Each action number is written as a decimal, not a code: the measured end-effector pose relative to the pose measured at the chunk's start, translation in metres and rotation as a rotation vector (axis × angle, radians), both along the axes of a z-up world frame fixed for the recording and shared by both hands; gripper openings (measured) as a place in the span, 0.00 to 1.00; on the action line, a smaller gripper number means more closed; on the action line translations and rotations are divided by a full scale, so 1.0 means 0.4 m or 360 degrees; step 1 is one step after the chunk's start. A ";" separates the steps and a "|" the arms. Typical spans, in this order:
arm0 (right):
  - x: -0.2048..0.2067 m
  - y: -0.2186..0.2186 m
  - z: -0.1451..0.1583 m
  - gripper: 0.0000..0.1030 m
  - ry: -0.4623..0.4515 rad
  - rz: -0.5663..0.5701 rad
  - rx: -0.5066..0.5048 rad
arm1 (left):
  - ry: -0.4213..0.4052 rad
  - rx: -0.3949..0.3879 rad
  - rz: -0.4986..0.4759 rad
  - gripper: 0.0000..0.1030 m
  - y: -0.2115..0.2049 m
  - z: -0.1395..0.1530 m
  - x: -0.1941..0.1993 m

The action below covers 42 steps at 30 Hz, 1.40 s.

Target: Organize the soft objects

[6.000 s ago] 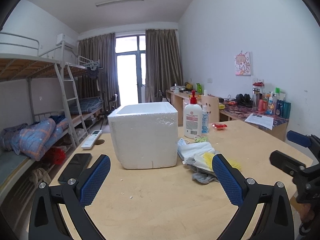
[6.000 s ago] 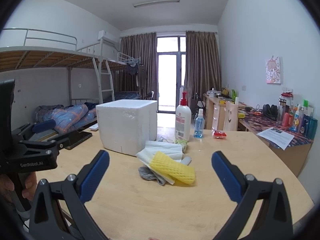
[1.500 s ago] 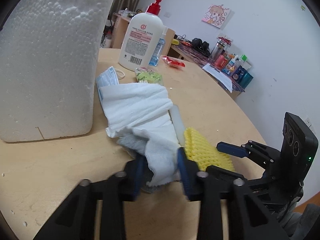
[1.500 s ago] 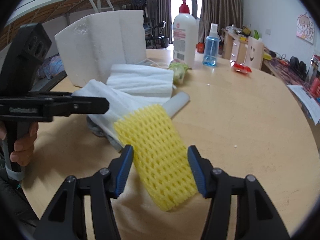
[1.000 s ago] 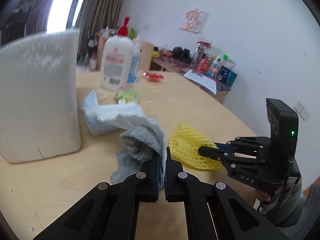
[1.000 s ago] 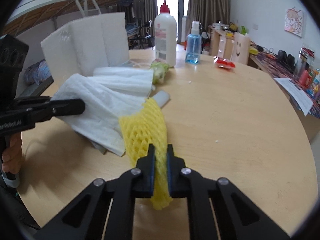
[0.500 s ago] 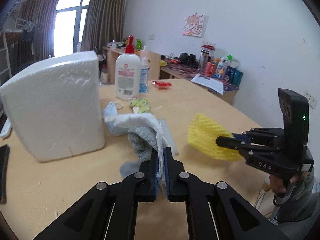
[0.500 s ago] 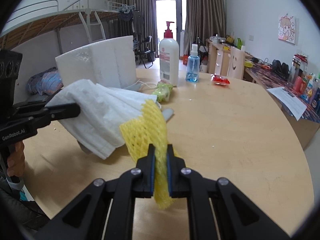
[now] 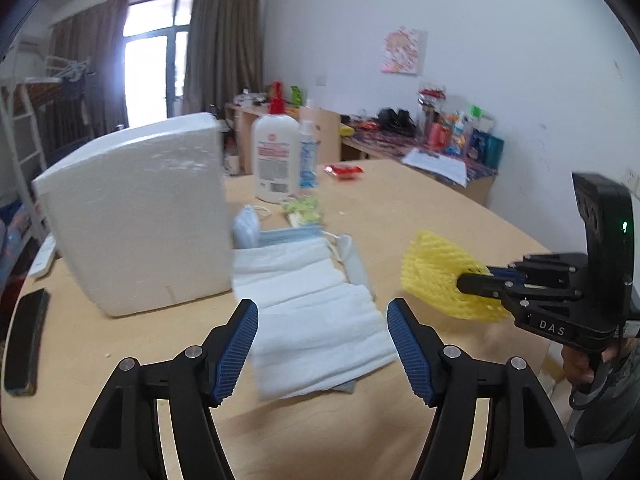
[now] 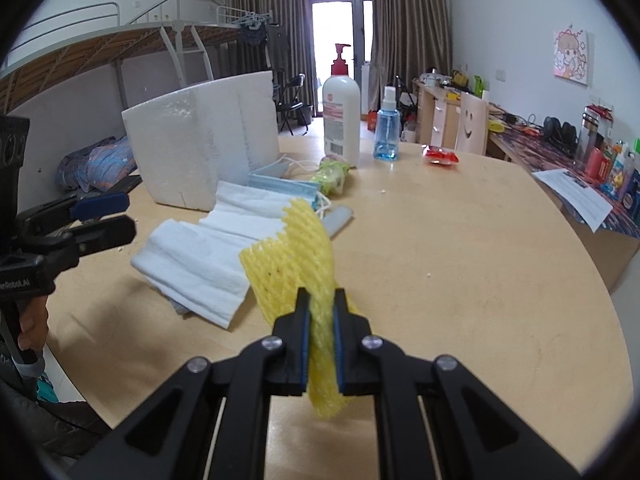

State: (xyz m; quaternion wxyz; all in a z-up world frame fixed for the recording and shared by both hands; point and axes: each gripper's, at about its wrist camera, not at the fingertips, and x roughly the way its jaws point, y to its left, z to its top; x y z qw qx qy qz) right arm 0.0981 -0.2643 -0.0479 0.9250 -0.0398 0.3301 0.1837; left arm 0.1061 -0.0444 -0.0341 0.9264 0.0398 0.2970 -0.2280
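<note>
My right gripper [image 10: 321, 312] is shut on a yellow foam net [image 10: 294, 248] and holds it above the round wooden table [image 10: 460, 272]; the net also shows in the left wrist view [image 9: 440, 276]. My left gripper [image 9: 322, 344] is open and empty, just above a white towel [image 9: 316, 312] that lies flat on the table by a grey cloth edge [image 9: 344, 387]. The towel also shows in the right wrist view [image 10: 212, 248]. A blue face mask [image 10: 284, 188] and a green soft item [image 10: 332, 176] lie behind it.
A white foam box [image 9: 136, 216] stands left of the towel. A lotion pump bottle [image 9: 276, 156] and a blue spray bottle [image 10: 386, 132] stand behind. A phone [image 9: 26, 336] lies at the table's left edge. A red packet [image 10: 440, 156] lies farther back.
My left gripper has opened and let go of the white towel, which now lies spread flat on the table. My right gripper still holds the yellow net, lifted.
</note>
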 end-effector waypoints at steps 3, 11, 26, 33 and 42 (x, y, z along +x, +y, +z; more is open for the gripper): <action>-0.004 -0.004 -0.005 0.12 0.0002 -0.0005 -0.0002 | 0.0027 0.0124 -0.0058 0.67 -0.048 -0.031 0.018; -0.005 -0.015 -0.015 0.12 0.0021 -0.0005 0.0013 | 0.0196 0.0228 -0.0065 0.46 -0.084 -0.101 0.078; -0.002 -0.035 -0.032 0.12 0.0048 -0.0020 0.0031 | 0.0259 0.0277 -0.0120 0.00 -0.099 -0.112 0.099; -0.015 -0.045 -0.022 0.12 0.0024 -0.0029 0.0042 | 0.0081 0.0225 -0.0275 0.00 -0.116 -0.010 0.029; -0.042 -0.055 -0.011 0.12 -0.0015 -0.0033 0.0045 | 0.0001 0.0283 -0.0354 0.00 -0.141 0.035 0.000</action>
